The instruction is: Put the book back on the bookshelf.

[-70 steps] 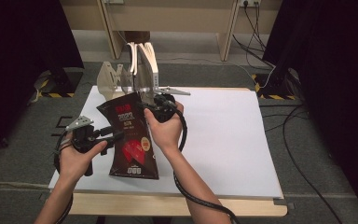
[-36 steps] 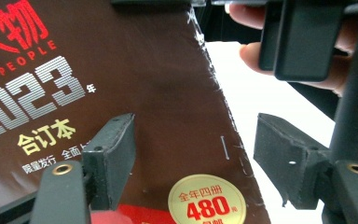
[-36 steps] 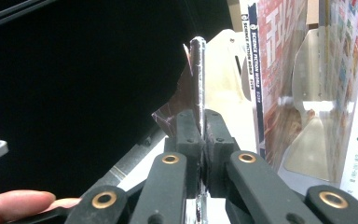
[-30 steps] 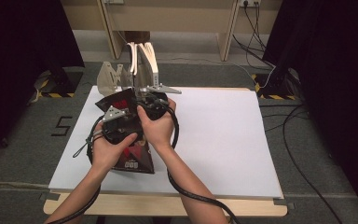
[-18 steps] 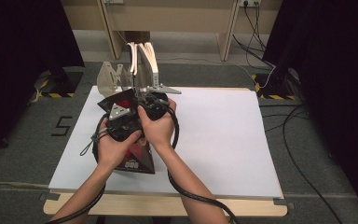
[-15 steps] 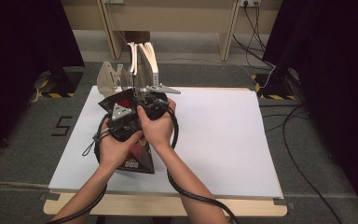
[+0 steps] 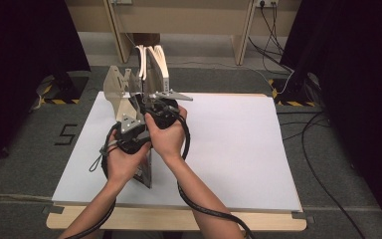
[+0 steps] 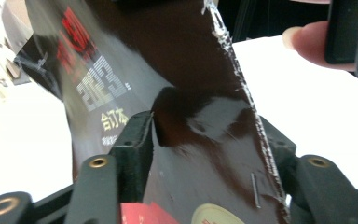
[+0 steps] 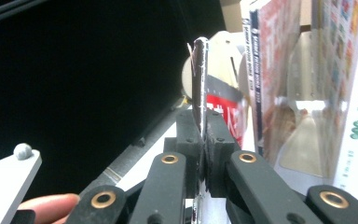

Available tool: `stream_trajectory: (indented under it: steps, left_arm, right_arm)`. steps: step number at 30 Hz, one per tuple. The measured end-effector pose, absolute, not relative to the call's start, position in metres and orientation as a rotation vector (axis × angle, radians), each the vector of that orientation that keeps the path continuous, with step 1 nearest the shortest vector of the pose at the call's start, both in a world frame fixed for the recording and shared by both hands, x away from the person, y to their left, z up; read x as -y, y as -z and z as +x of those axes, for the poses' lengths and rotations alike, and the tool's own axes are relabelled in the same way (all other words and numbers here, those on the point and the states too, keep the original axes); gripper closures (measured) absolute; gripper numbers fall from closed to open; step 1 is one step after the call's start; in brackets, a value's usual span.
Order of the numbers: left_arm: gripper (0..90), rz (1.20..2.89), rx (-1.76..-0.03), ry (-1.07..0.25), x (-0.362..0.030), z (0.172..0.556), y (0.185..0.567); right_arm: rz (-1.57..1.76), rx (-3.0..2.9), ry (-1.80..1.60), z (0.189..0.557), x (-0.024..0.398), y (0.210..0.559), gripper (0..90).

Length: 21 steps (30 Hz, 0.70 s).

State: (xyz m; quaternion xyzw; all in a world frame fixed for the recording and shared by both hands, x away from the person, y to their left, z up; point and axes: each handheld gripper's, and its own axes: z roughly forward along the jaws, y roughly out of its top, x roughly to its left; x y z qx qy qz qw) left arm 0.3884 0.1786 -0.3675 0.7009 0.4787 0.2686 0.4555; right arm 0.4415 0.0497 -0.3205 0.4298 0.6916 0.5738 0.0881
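Note:
A dark glossy magazine [image 7: 144,173] with red and white print stands on its lower edge on the white mat, held upright between both hands. My right gripper [image 7: 151,104] is shut on the magazine's upper edge [image 9: 199,79], its pads pinching the thin sheets. My left gripper [image 7: 137,130] sits just below and to the left of it. Its jaws have just been closing and still stand apart. The magazine's cover [image 8: 200,116] slants between them, with the stapled spine by the right-hand jaw. A finger [image 8: 307,42] of the right hand shows beyond.
Two upright books [image 7: 154,64] stand in metal bookends [image 7: 117,88] just behind the grippers, close to the magazine's top [image 9: 279,79]. The white mat [image 7: 238,149] stretches out to the right. Cables trail off the table's front edge.
The left hand has come in from the magazine's left side to sit against the right hand. The magazine has turned from face-up leaning to nearly edge-on. In the last second nothing has visibly moved.

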Motion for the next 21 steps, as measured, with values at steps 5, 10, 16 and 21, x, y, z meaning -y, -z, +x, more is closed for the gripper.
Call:
stream_trajectory:
  steps: [5,10,16,21]
  left_arm:
    - [57.1,1.729,-1.187,-0.651,-0.187,0.38,0.365]
    - [69.7,1.756,-1.197,-0.673,-0.201,0.373,0.366]
    - [85.6,1.768,-1.183,-0.694,-0.227,0.365,0.364]
    - [85.7,1.724,-1.199,-0.684,-0.242,0.362,0.366]
  right_arm:
    - [1.241,-2.079,-1.72,0.439,-0.054,0.319,85.4]
    - [1.19,-2.119,-1.732,0.438,-0.059,0.321,79.5]
    - [1.123,-2.148,-1.868,0.436,-0.054,0.324,69.4]
    - [1.093,-2.11,-1.947,0.43,-0.034,0.32,68.7]
